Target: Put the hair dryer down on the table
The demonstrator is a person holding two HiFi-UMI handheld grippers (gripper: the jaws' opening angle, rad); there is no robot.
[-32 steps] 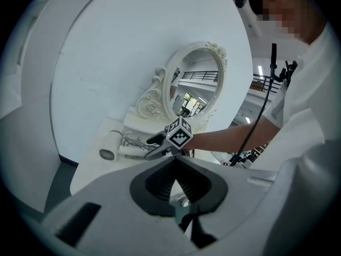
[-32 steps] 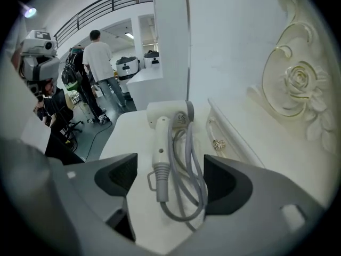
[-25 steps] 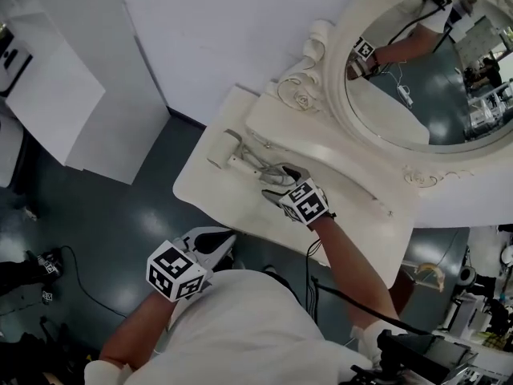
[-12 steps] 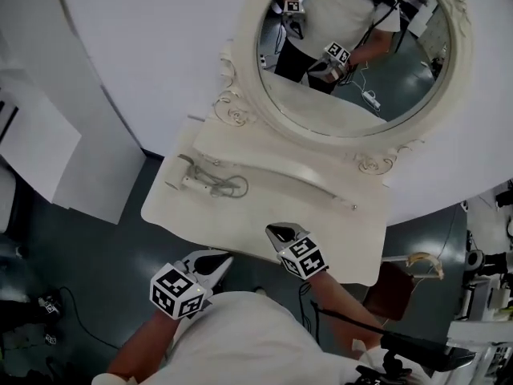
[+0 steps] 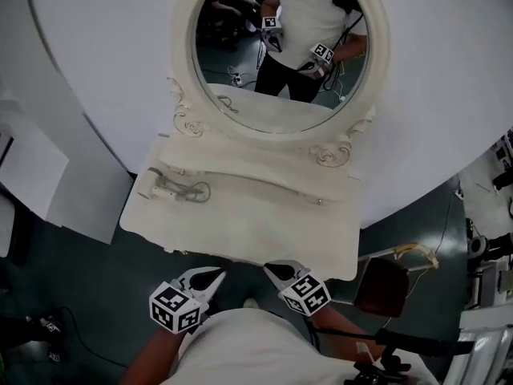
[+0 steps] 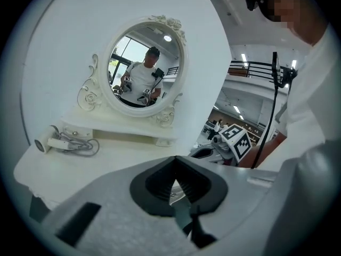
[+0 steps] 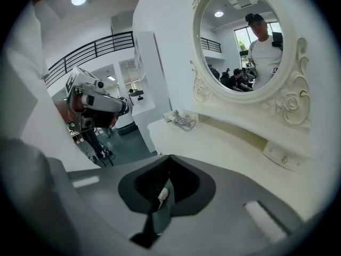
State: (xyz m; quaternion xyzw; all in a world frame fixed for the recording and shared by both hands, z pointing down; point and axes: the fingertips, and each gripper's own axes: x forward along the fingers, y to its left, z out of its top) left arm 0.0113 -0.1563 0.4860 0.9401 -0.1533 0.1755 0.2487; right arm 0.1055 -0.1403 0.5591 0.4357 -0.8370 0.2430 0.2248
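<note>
L gripper [image 5: 216,276] & R gripper [image 5: 269,268] jaws closed, empty; hair dryer [image 5: 163,190] on table [image 5: 264,235]

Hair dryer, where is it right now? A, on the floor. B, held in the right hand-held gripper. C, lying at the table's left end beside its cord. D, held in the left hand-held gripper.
C: the hair dryer lies on the table at its left end, right beside its coiled cord.
</note>
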